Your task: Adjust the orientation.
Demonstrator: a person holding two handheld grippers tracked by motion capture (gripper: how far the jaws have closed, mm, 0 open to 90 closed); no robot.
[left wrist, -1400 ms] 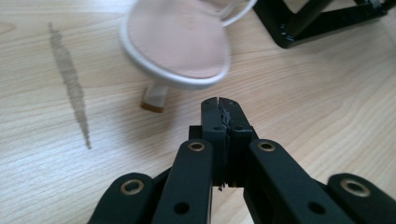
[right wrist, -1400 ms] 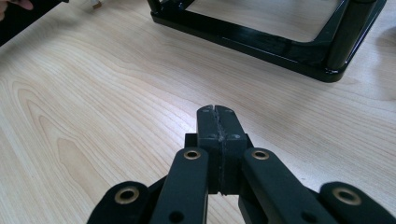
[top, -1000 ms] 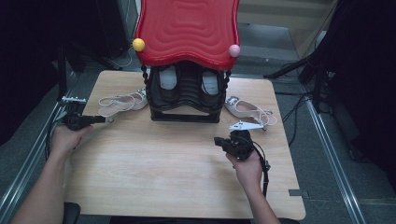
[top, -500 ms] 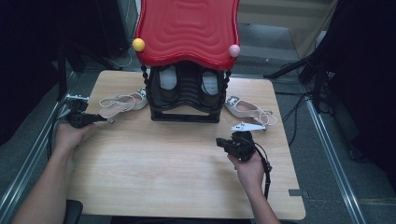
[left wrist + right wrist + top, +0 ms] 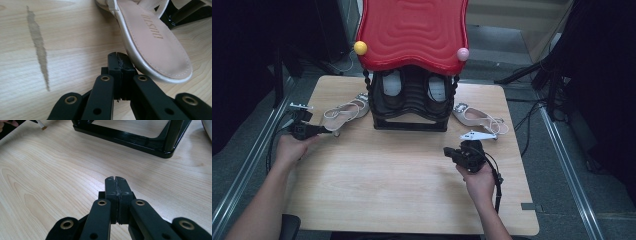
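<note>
Resting low over the surface (image 5: 362, 200), the left tool (image 5: 119, 60) is pressed shut and empty, a pale shoe (image 5: 152, 42) just beside its tip; the right tool (image 5: 116, 185), likewise closed, holds nothing.

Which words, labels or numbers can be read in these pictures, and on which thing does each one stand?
"DUSTO": this is my best reading of the gold letters printed on the insole of the beige sandal, seen in the left gripper view; the letters are slightly blurred.
No other text is legible.
</note>
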